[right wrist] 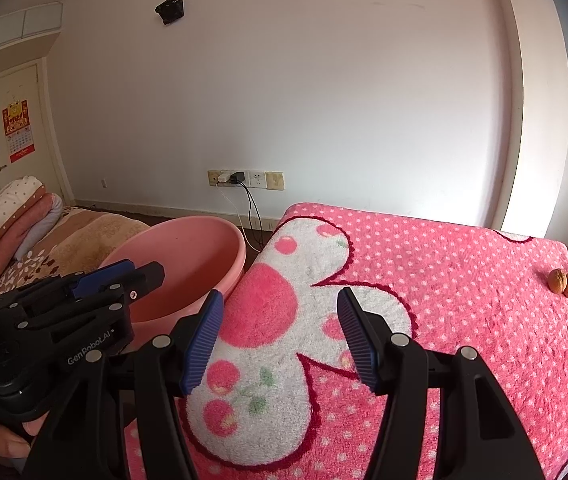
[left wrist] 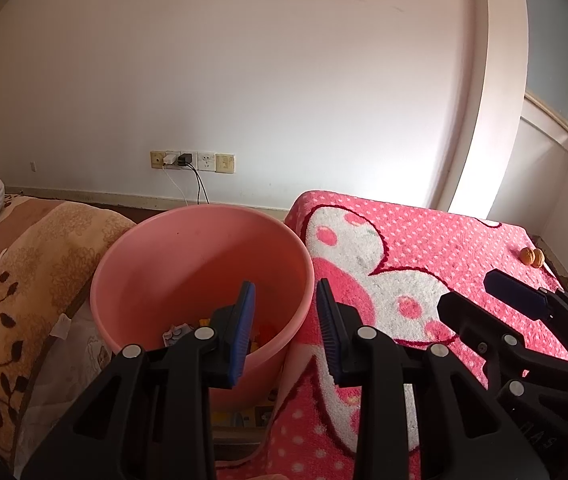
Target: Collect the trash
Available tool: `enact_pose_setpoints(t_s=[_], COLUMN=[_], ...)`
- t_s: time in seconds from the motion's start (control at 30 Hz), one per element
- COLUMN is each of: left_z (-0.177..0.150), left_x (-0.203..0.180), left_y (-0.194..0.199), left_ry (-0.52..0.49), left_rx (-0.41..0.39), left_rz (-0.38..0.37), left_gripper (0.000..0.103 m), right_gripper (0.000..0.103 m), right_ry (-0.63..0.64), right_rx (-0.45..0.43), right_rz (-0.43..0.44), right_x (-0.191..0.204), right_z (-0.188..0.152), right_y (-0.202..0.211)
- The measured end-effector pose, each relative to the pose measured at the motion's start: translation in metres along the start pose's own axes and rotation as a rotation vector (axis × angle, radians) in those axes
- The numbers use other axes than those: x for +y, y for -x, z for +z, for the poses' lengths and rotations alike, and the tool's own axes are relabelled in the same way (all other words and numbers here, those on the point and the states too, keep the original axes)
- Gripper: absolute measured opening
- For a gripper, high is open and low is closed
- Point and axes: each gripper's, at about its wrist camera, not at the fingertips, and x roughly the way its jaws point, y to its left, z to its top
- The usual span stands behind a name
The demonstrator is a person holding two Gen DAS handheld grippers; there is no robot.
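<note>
Pink plastic bin [left wrist: 200,276] is standing beside the bench [right wrist: 444,280] with its pink dotted cover, scraps lying at its bottom. The left gripper [left wrist: 286,320] is hovering over the bin's near rim, jaws parted and holding nothing. The right gripper [right wrist: 280,332] is hanging above the cover, jaws wide and empty. Two walnuts [right wrist: 564,281] are sitting well apart, near the bench's far right edge.

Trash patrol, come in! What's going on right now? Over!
Left tool open, empty, over pink bin. Right tool open, empty, above pink blanket. Two walnuts at far corner, path clear.
</note>
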Motion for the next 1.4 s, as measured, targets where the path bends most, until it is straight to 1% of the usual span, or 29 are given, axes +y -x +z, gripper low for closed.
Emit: enact_pose_setpoints(t_s=[0.53, 0.7, 1.07, 1.4], left_z=[0.002, 0.003, 0.008, 0.010], left_x=[-0.007, -0.008, -0.016, -0.023], left_y=[0.003, 0.004, 0.006, 0.008], left_ry=[-0.018, -0.021, -0.038, -0.053], left_rx=[-0.008, -0.009, -0.018, -0.023], left_rz=[0.002, 0.002, -0.007, -0.017], left_gripper=[0.032, 0.032, 0.032, 0.032], right_gripper=[0.058, 0.058, 0.058, 0.058], right_ry=[-0.018, -0.017, -0.024, -0.025], right_rx=[-0.037, -0.071, -0.116, -0.113], right_rz=[-0.006, -0.023, -0.043, -0.052], right_x=[-0.005, -0.007, -0.011, -0.015], right_z=[0.002, 0.005, 0.008, 0.008], right_y=[0.013, 0.020, 0.034, 0.036])
